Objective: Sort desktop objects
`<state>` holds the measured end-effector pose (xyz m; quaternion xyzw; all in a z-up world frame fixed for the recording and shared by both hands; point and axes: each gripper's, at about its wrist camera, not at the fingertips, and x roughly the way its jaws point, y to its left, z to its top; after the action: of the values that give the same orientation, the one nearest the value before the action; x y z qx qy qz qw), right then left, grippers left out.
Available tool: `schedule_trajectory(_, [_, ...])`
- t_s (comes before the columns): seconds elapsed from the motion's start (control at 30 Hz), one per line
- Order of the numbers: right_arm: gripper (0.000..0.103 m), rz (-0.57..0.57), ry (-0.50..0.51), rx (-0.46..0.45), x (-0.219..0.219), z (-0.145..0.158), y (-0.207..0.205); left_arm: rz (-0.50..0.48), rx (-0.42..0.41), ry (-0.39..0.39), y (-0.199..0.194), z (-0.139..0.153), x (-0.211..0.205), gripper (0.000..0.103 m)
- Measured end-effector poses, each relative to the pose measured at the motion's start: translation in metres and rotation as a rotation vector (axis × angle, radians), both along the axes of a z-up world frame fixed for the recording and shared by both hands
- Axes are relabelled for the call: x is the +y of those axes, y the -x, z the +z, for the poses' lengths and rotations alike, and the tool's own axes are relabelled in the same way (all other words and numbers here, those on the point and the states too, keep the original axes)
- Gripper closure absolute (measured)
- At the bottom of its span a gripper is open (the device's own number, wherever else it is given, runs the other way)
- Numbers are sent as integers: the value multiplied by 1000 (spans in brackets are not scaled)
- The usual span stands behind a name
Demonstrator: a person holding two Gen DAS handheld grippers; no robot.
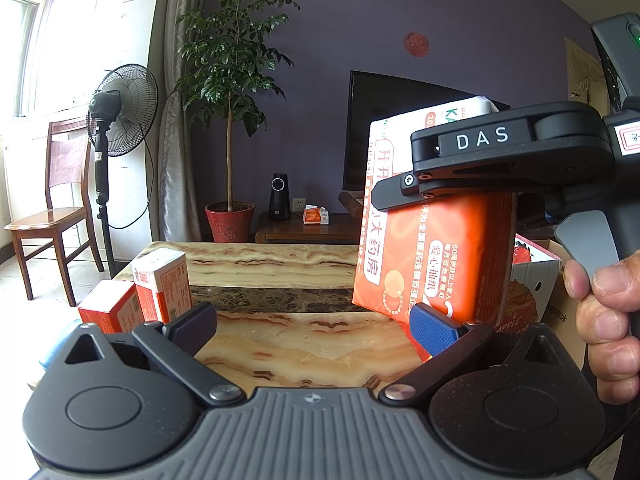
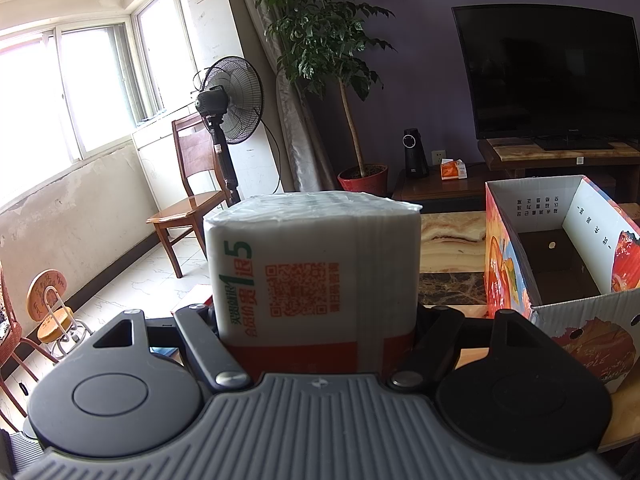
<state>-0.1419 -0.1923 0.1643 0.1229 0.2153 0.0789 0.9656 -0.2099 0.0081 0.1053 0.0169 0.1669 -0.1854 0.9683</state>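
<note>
- Clearly, the right gripper (image 2: 316,320) clamps an orange-and-white tissue pack (image 2: 314,264), lifted off the marble table (image 1: 304,344).
- Just right, an open-topped cardboard box (image 2: 560,216) stands empty.
- Left gripper (image 1: 316,326) gapes, holding nothing, over bare tabletop.

Black claw (image 1: 314,326), blue pads (image 1: 434,330), "DAS" marking

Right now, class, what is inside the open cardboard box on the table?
The cardboard box shows only a dark bare floor and white inner walls with print. Its near wall hides the front strip of the floor, so something small could lie there.
</note>
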Motion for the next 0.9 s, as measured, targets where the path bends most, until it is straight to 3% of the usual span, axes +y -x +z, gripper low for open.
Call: schedule_trajectory(0.9, [26,-1,4,4,5,0,4,-3,1,-3,2,-1,0,1])
